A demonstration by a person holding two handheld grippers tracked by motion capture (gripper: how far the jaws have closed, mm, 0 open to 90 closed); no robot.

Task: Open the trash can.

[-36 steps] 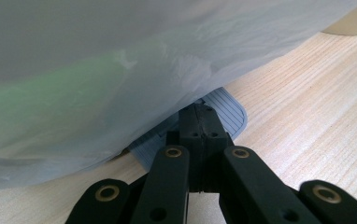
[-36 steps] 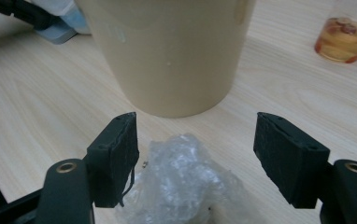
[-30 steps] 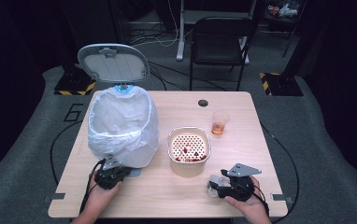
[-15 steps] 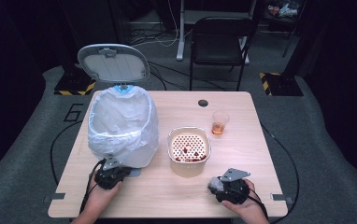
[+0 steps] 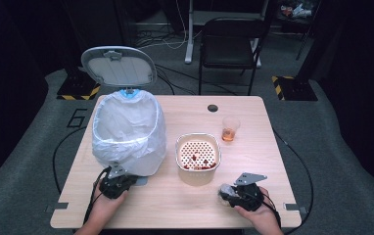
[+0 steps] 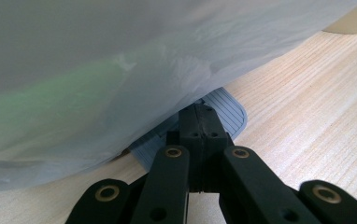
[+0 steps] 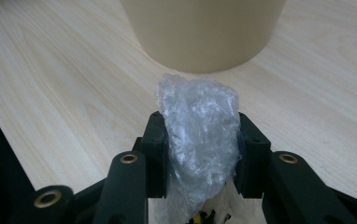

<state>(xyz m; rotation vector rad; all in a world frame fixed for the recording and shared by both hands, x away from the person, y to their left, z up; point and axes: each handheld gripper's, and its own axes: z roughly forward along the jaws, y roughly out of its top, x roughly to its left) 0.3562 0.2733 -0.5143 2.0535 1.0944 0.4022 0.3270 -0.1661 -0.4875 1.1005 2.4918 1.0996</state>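
since the earlier frame the right gripper [image 7: 200, 154] has been closing its fingers, now clamped on the crumpled plastic wrap [image 7: 199, 140] at lower right. left gripper [image 6: 199, 133], fingers shut and empty, presses the bin pedal [image 6: 223, 109], lid [image 5: 119, 66] up. grasp done; dropping into the bin [image 5: 126, 132] remains.

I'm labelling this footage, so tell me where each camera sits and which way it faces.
High view: above the person's side, looking forward and down on the table; both hands, left gripper and right gripper show.
Left gripper view: rides the left gripper, facing the bin's pedal under the bin bag; jaws shut.
Right gripper view: rides the right gripper, facing the beige container; jaws have just been closing onto crumpled plastic wrap.
Shared: the wooden tabletop.
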